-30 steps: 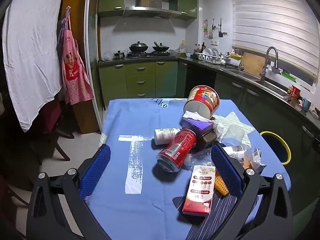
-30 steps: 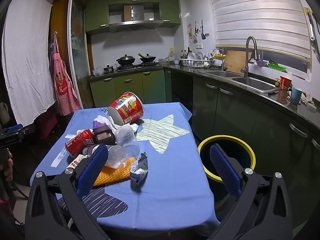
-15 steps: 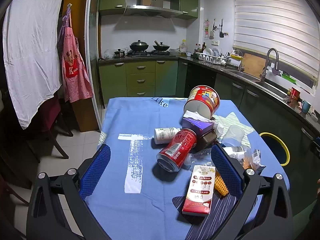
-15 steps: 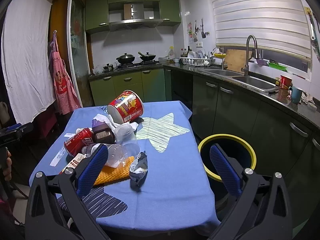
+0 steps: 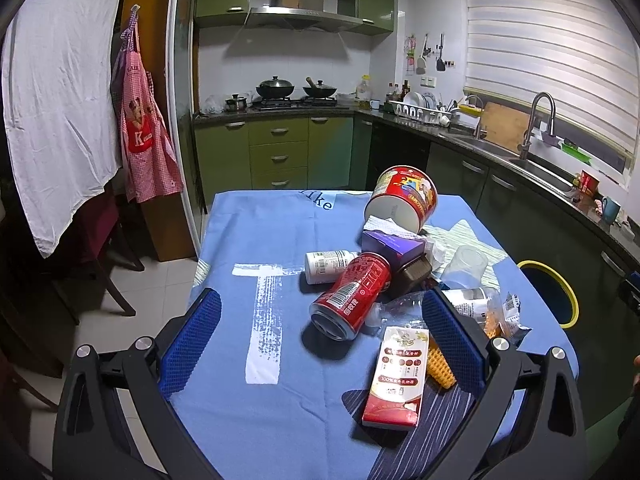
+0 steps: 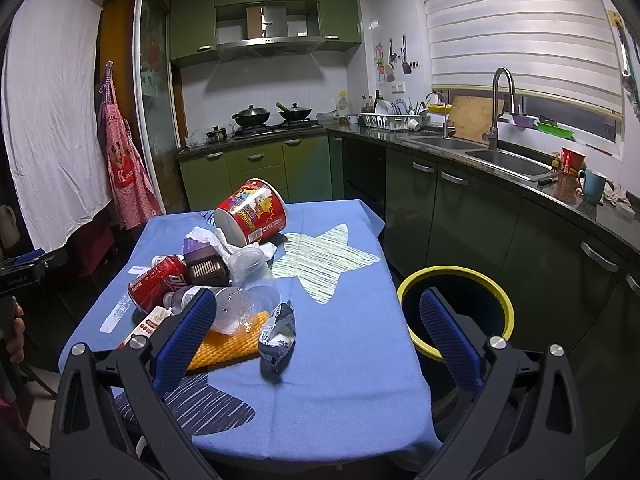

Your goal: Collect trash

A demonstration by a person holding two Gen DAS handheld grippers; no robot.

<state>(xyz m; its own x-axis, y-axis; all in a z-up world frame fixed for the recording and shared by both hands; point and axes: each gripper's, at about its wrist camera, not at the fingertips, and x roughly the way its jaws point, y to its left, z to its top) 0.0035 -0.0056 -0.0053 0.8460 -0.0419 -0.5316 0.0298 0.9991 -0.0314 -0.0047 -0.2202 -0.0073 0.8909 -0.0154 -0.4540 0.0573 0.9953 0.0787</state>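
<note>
Trash lies heaped on a blue tablecloth (image 5: 256, 420): a red can (image 5: 352, 296) on its side, a red carton (image 5: 398, 374), a tipped red noodle tub (image 5: 404, 196), a white bottle (image 5: 326, 266), a purple box (image 5: 392, 244) and a clear cup (image 5: 464, 266). My left gripper (image 5: 320, 336) hovers open over the near table edge, the can and carton between its fingers' line of sight. My right gripper (image 6: 316, 330) is open too, above a crumpled wrapper (image 6: 278, 330), an orange waffle piece (image 6: 226, 346) and a clear bottle (image 6: 230, 308). A yellow-rimmed bin (image 6: 456, 312) stands right of the table.
Green kitchen cabinets (image 5: 280, 156) and a stove with pots fill the back wall. A counter with a sink (image 6: 504, 160) runs along the right. A chair (image 5: 100, 248) and a hanging apron stand left of the table. A person's hand (image 6: 14, 332) shows at the left edge.
Both views have shifted only slightly; the left gripper has drifted a little. The trash has not moved and both grippers stay open.
</note>
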